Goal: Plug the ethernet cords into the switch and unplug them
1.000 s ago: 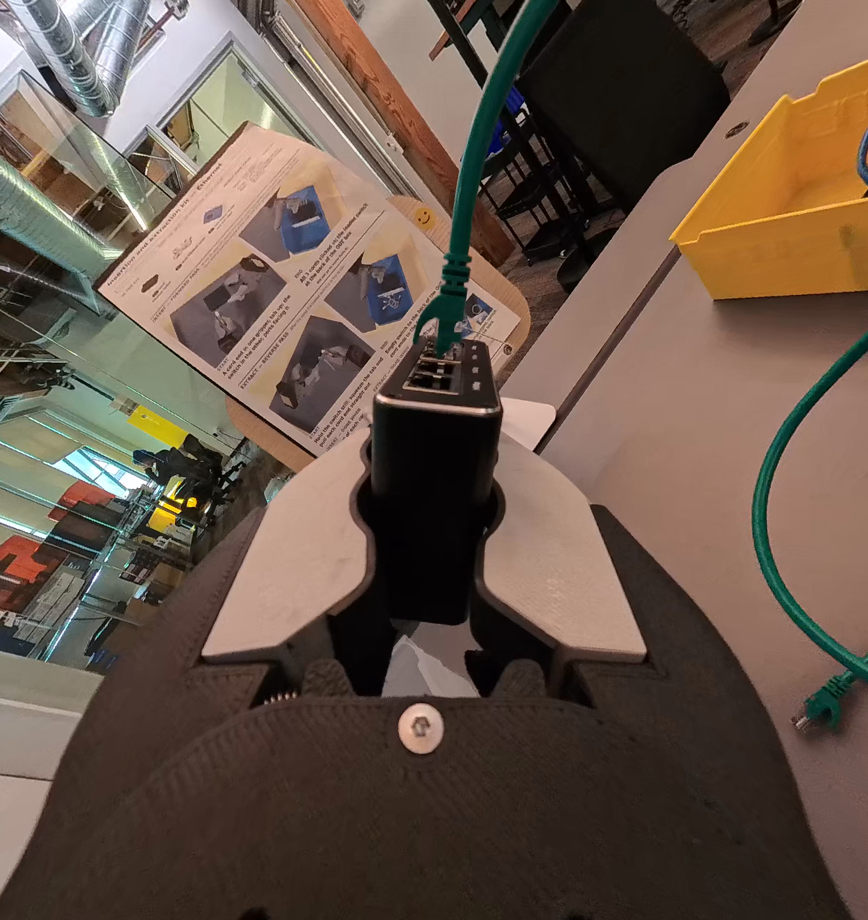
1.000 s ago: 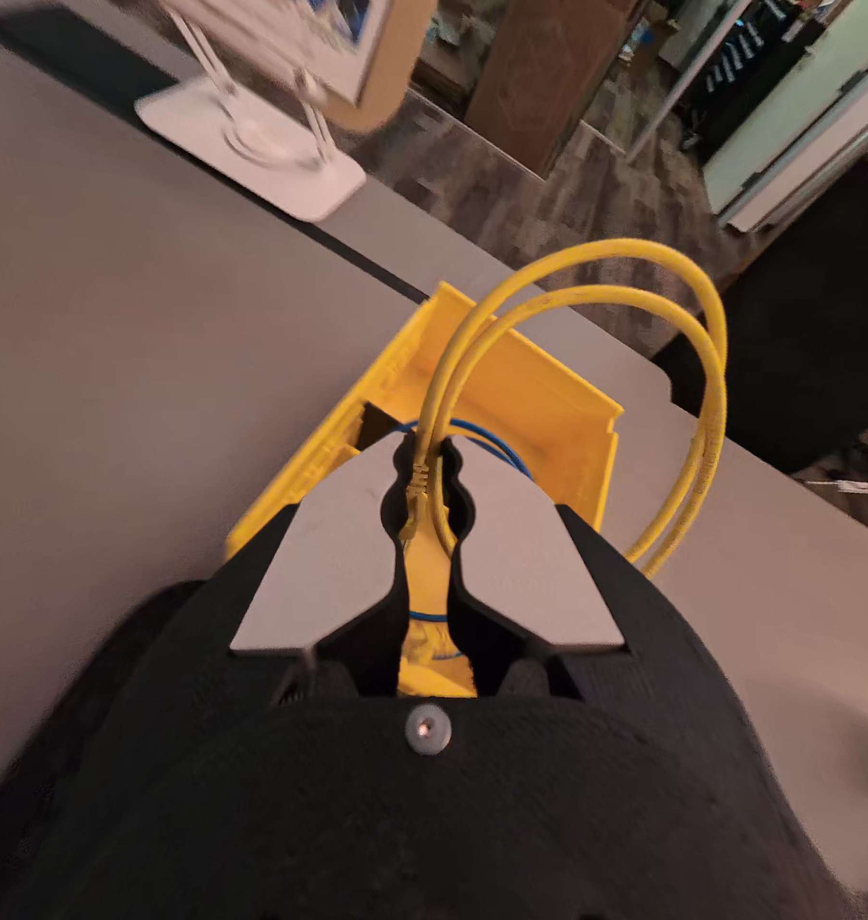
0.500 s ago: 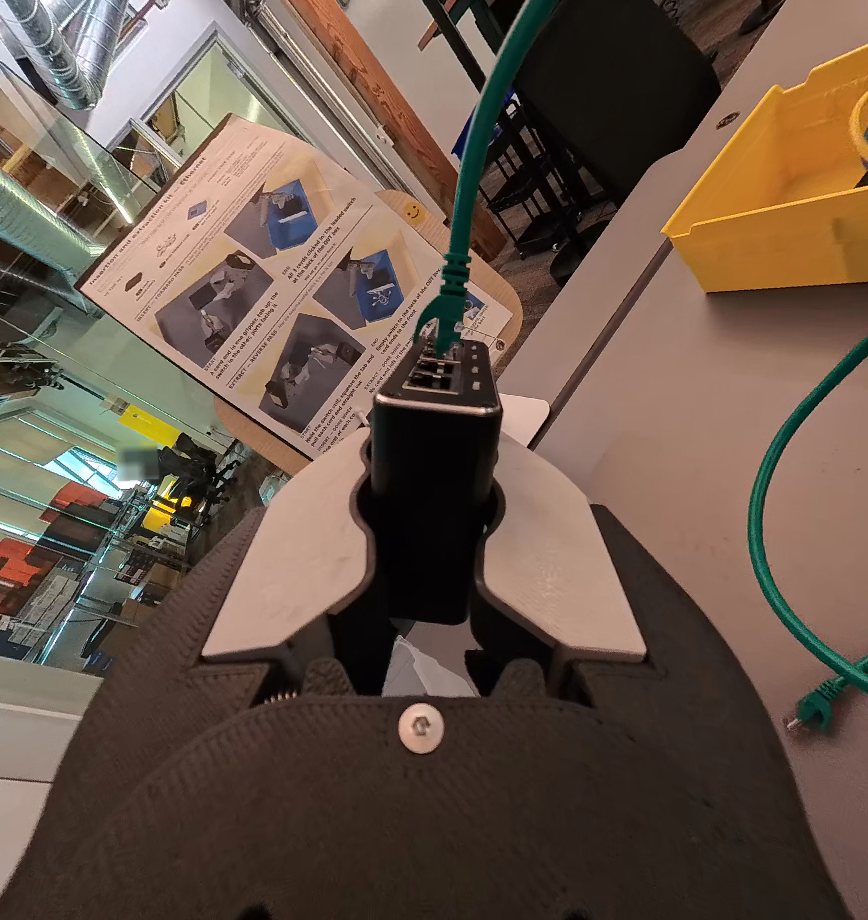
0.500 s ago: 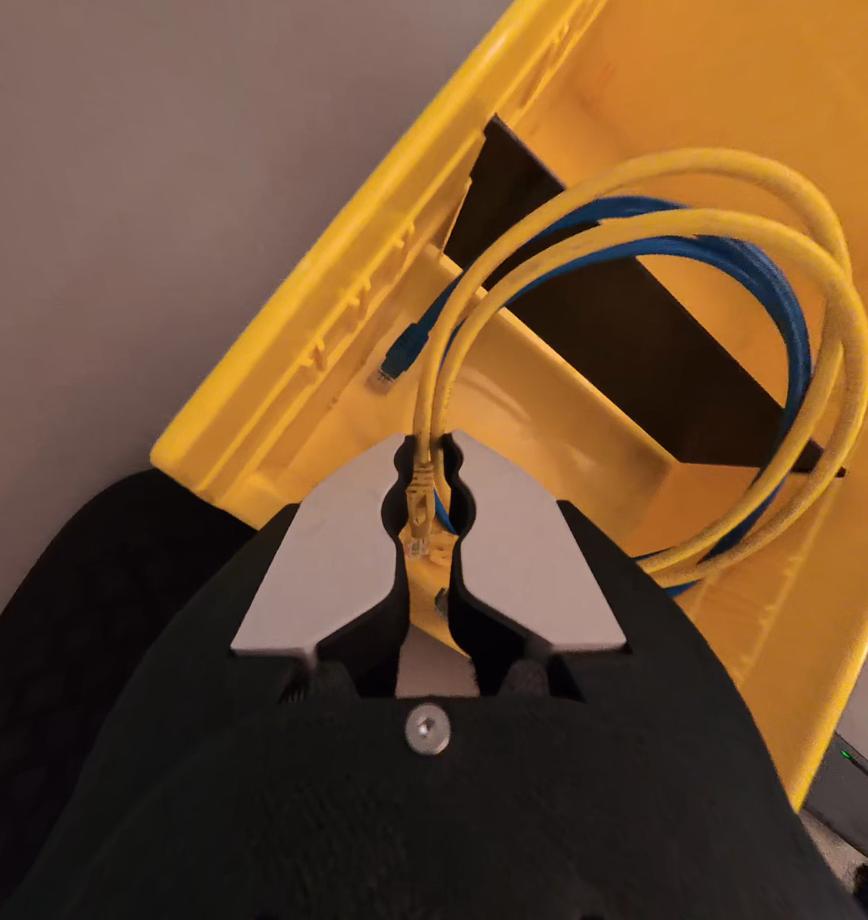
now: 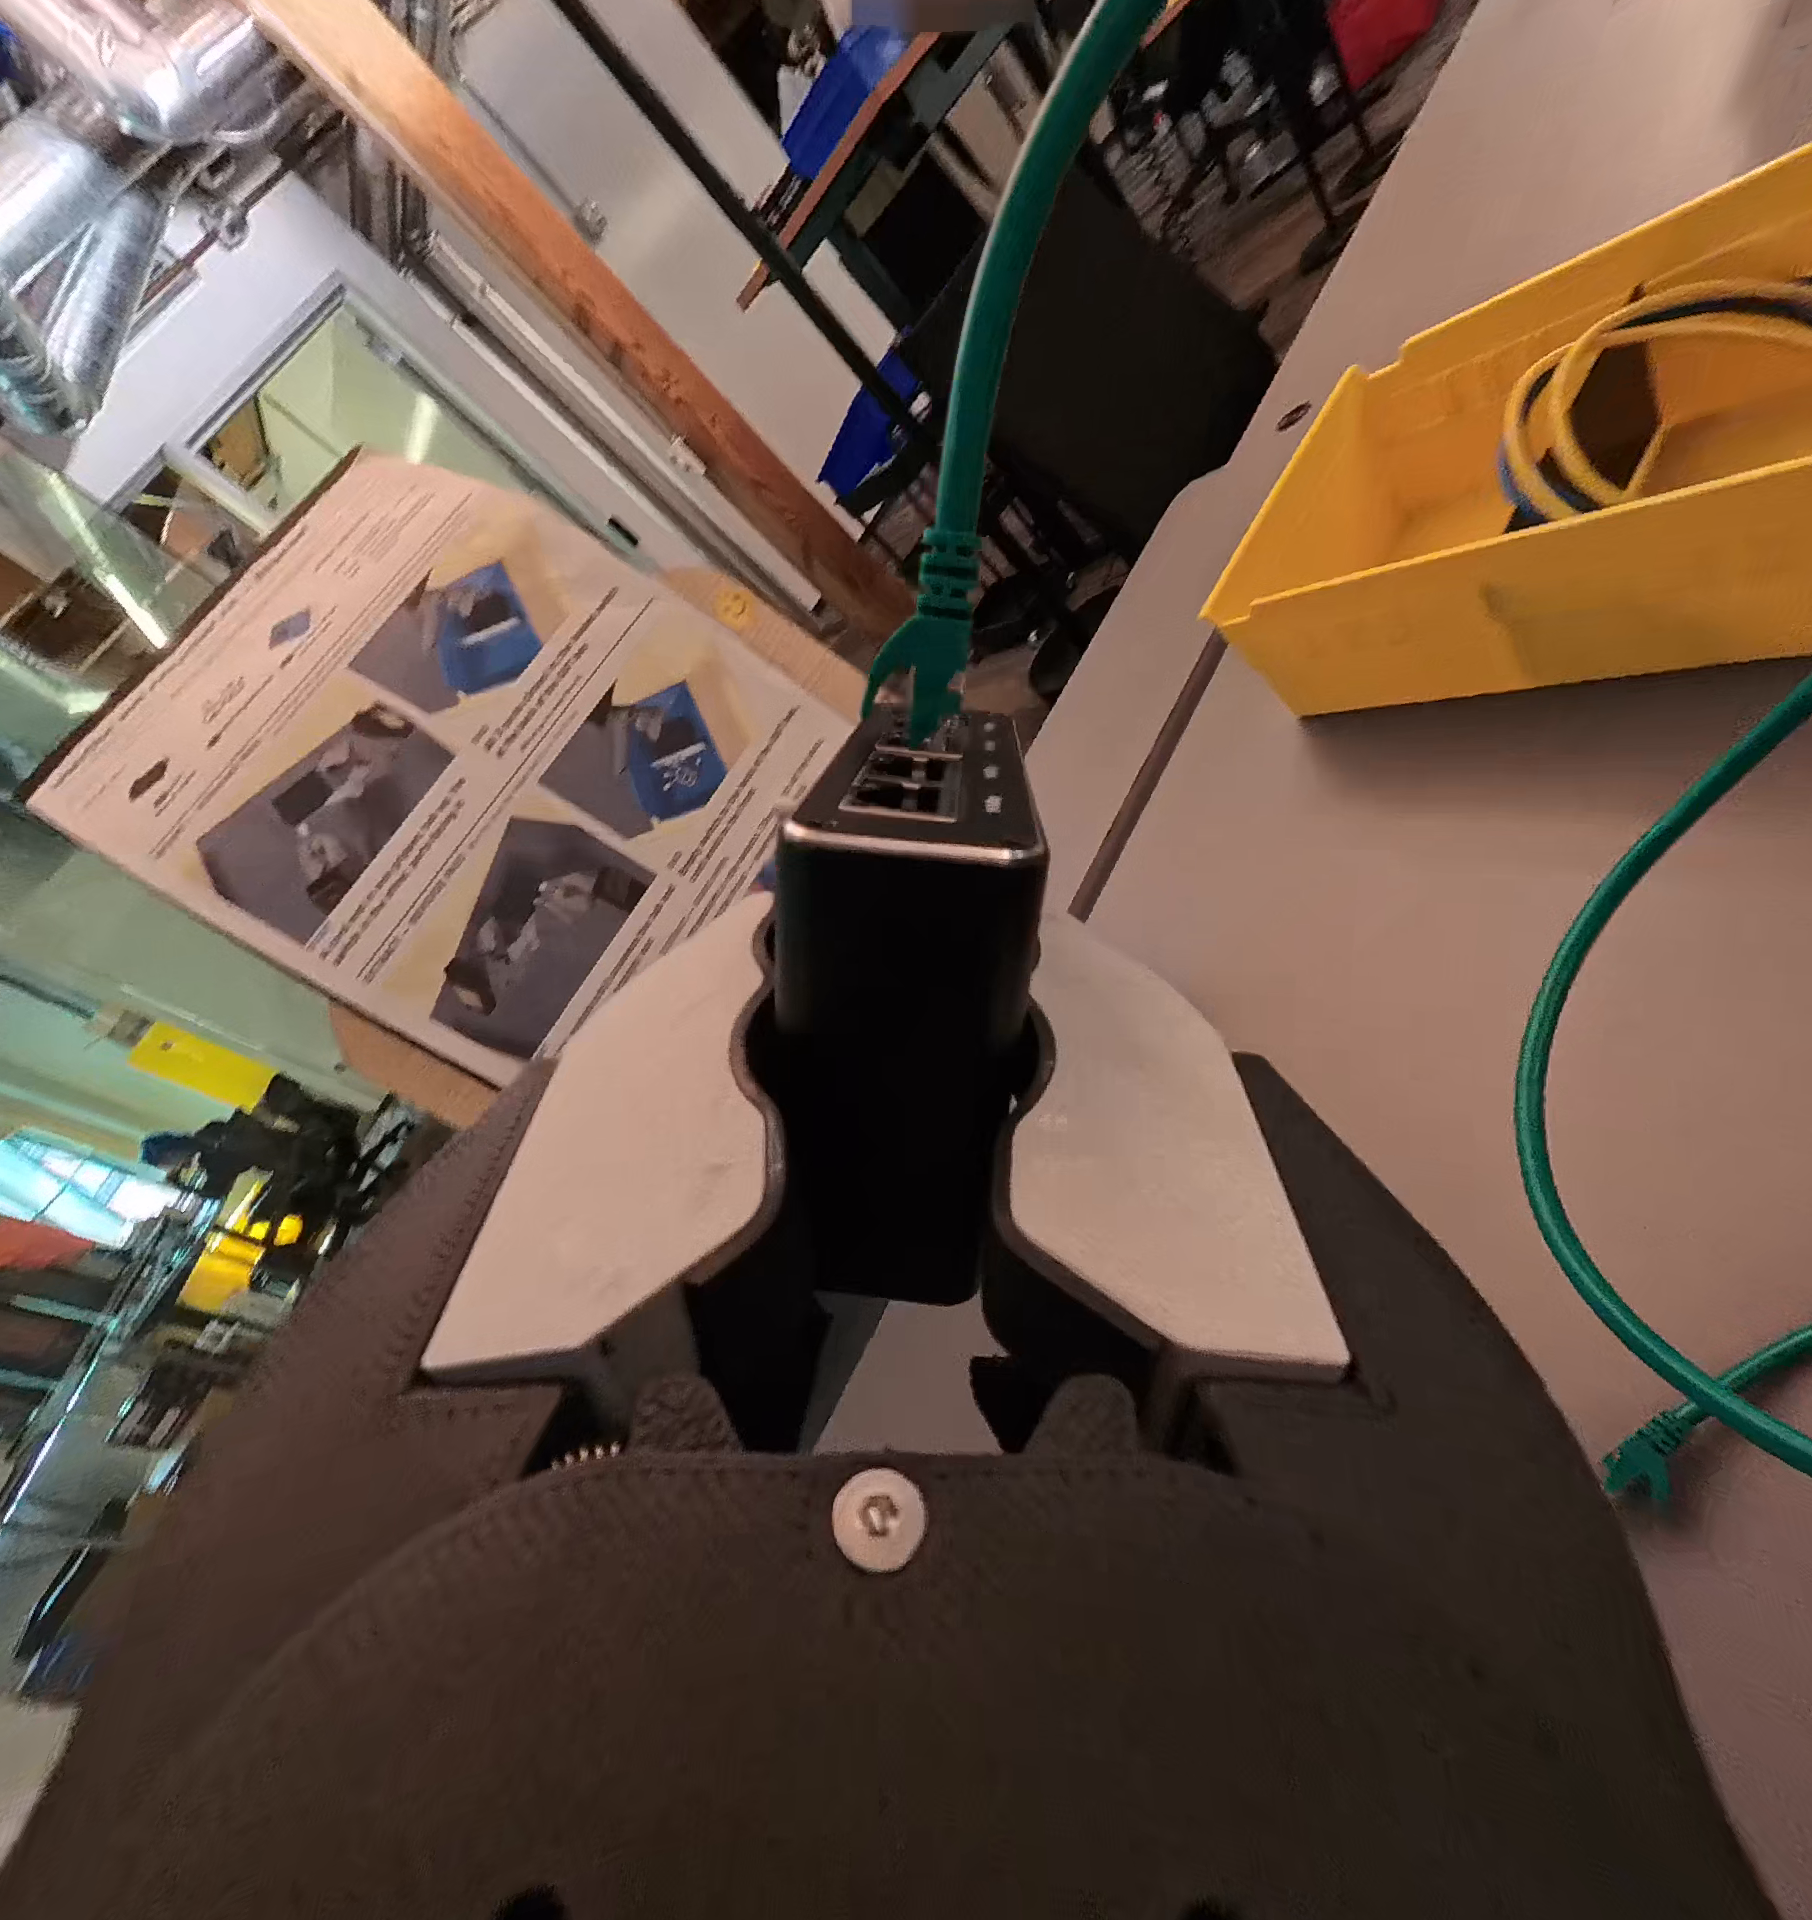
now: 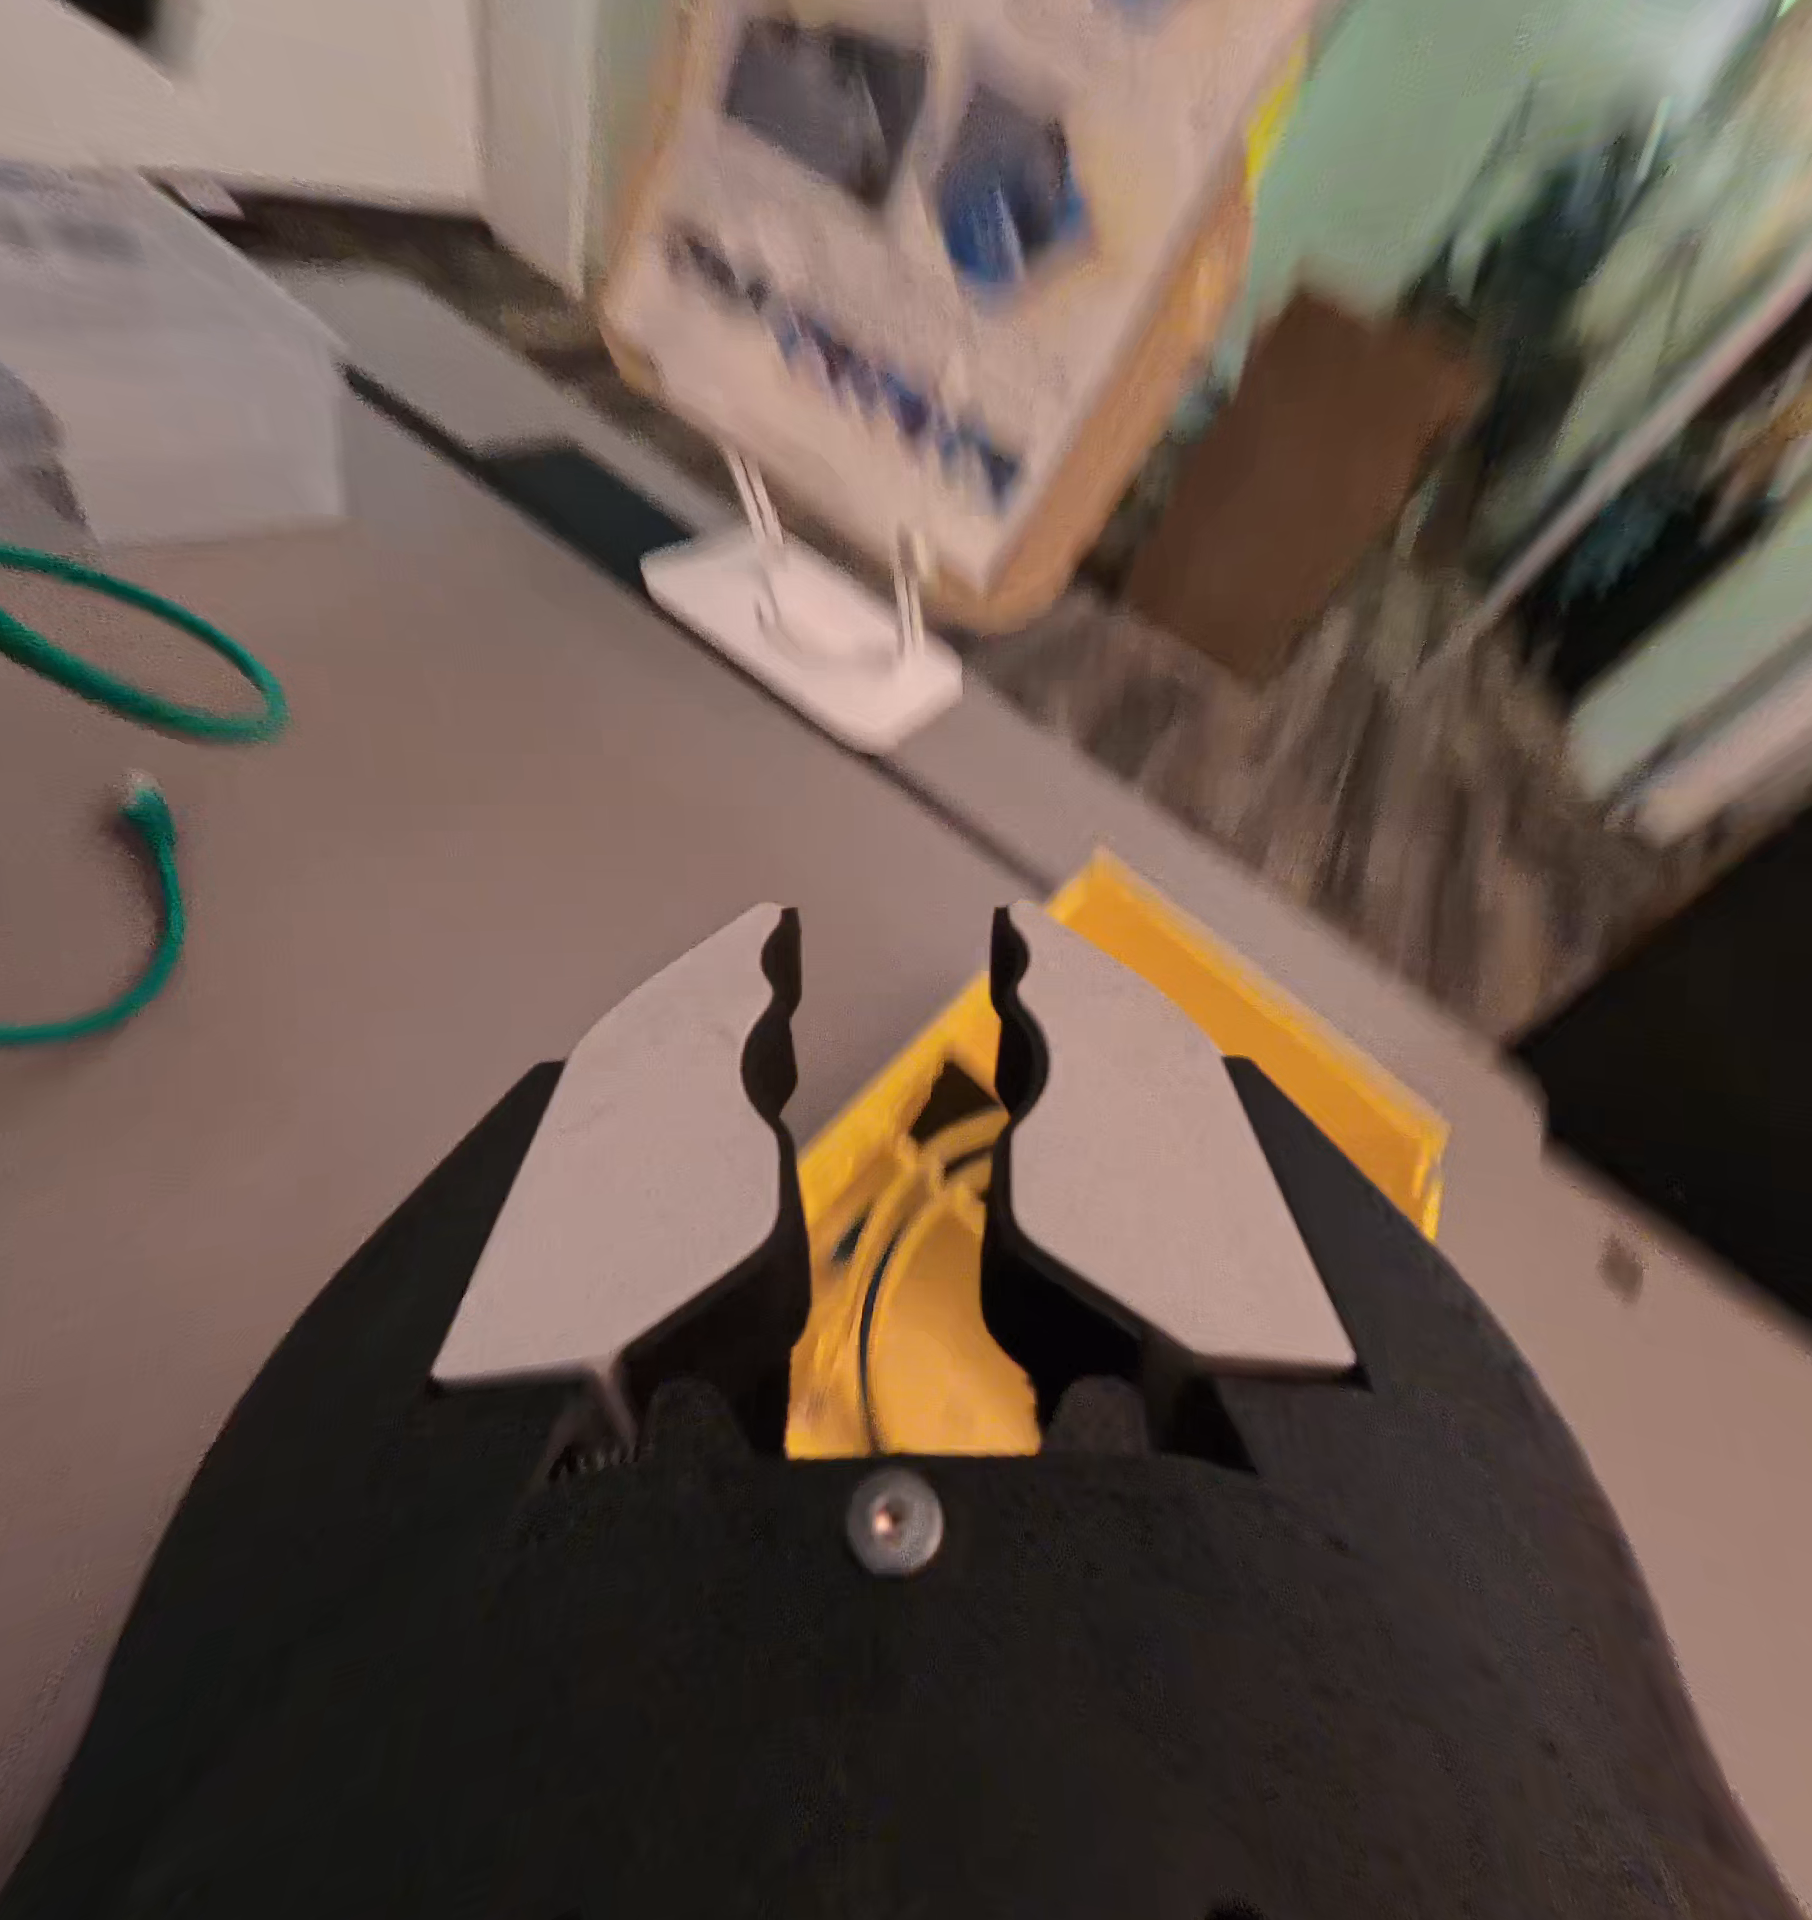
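While the left claw [image 5: 907, 1023] clamps the rigid black switch [image 5: 907, 997] above the worktop [image 5: 1401, 935], the right claw [image 6: 897, 925] gapes empty, and the limp green cord [image 5: 985, 312], one end plugged in, seems best pinched at its stiff connector boot.

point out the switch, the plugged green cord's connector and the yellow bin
switch [image 5: 907, 1039]: left wrist view, on its black side between the fingers
green cord connector [image 5: 933, 665]: left wrist view, on the boot above the port
yellow bin [image 5: 1567, 613]: left wrist view, on its near outer wall
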`<state>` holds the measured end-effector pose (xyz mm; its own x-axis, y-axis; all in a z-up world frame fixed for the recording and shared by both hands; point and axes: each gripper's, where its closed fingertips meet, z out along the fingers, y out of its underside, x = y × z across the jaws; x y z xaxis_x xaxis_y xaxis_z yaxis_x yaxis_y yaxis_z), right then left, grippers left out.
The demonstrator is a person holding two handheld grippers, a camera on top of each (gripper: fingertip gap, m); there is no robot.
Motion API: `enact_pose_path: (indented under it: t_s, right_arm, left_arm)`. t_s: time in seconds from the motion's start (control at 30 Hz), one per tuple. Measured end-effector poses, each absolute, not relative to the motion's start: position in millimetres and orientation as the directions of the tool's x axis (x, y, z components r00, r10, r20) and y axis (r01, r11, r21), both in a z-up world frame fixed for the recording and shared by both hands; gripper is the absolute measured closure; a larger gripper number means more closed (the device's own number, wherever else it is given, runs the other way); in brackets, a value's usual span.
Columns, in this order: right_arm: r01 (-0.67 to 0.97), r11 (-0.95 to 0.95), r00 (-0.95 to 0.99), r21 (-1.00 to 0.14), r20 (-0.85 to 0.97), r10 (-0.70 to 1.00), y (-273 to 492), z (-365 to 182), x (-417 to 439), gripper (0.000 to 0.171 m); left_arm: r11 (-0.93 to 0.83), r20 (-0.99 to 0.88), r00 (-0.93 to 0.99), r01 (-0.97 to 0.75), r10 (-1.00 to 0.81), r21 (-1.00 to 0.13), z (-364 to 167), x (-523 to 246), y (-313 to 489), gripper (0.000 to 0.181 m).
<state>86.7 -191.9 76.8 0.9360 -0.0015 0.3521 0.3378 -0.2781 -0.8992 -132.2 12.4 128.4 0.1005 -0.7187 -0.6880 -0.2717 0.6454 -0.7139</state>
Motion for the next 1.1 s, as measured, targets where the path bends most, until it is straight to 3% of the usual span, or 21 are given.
enact_pose_path:
  t_s: [0.03,0.17,0.33,0.43,0.77,1.1]
  right_arm:
    - [0.421,-0.183,0.905,-0.889,0.424,0.023,-185.3,96.6,67.3,0.135]
    - [0.628,-0.015,0.778,-0.778,0.627,0.044,-151.1,136.9,18.0,0.136]
    - [0.678,0.190,0.653,-0.710,0.700,0.289,-107.5,142.5,-57.1,0.135]
    - [0.710,0.264,0.566,-0.653,0.752,0.337,-95.3,141.4,-85.2,0.135]
    - [0.796,0.267,0.417,-0.544,0.811,0.410,-85.9,105.9,-79.8,0.156]
    - [0.805,0.310,0.372,-0.505,0.838,0.399,-84.1,101.5,-83.1,0.157]
  left_arm:
    - [0.656,-0.689,0.084,-0.243,-0.720,-0.715,129.8,-129.8,5.8,0.143]
    - [0.693,-0.701,0.008,-0.138,-0.713,-0.707,134.0,-124.9,-23.3,0.143]
    - [0.724,-0.721,-0.071,-0.113,-0.689,-0.681,126.6,-117.2,-44.8,0.143]
    - [0.741,-0.731,-0.123,-0.136,-0.671,-0.658,113.4,-105.6,-52.1,0.143]
    - [0.781,-0.749,-0.223,-0.216,-0.624,-0.586,78.0,-77.2,-62.2,0.143]
    - [0.784,-0.751,-0.232,-0.239,-0.618,-0.572,74.0,-79.9,-60.8,0.143]
